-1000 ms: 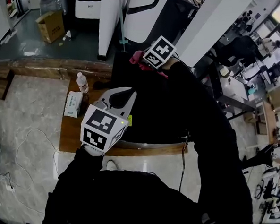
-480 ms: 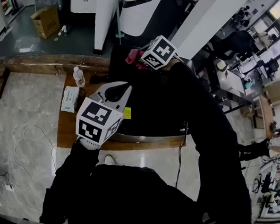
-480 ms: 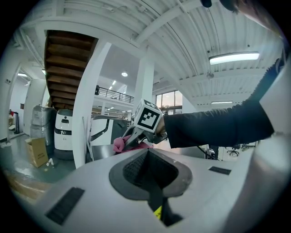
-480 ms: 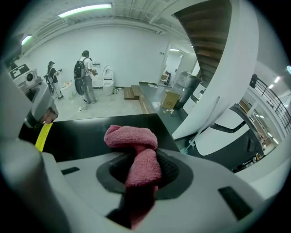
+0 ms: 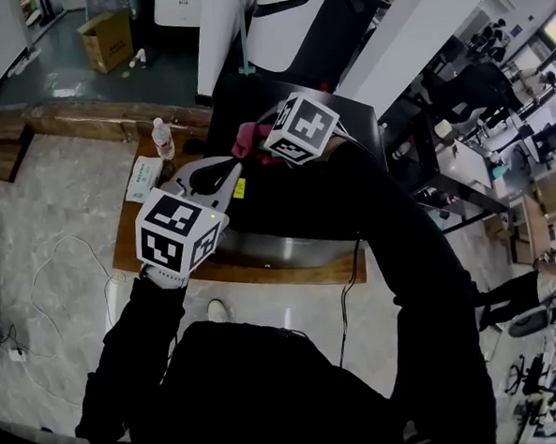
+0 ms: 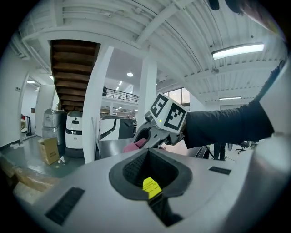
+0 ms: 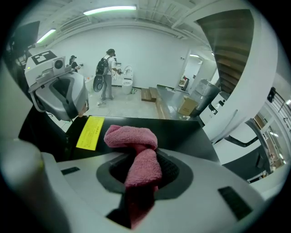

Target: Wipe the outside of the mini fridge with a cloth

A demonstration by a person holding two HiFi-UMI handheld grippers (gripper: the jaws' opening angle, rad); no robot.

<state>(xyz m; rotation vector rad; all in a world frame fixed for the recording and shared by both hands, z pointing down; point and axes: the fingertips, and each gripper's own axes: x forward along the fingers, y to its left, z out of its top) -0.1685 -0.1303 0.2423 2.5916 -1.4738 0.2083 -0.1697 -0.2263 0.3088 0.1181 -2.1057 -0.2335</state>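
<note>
The black mini fridge [image 5: 337, 119] stands below me, a yellow label [image 5: 240, 188] near the left edge of its top. My right gripper [image 5: 254, 145] is shut on a pink cloth [image 5: 246, 137]; in the right gripper view the cloth [image 7: 136, 150] bunches over the fridge top [image 7: 182, 132] beside the label [image 7: 91, 132]. My left gripper [image 5: 225, 179] hovers at the fridge's left edge, jaws shut on nothing. In the left gripper view the label [image 6: 150, 186] shows through the hole between its jaws, with the right gripper [image 6: 144, 136] and cloth [image 6: 135, 145] beyond.
A wooden table [image 5: 134, 244] carries the fridge, a water bottle [image 5: 163, 137] and a tissue pack [image 5: 145, 178]. A cable [image 5: 65, 267] lies on the floor at left. A cardboard box [image 5: 105, 39] sits at the back. People [image 7: 108, 75] stand far off.
The right gripper has drawn the pink cloth back toward me and leftward across the fridge top. The left gripper has drifted a little to the left, still shut.
</note>
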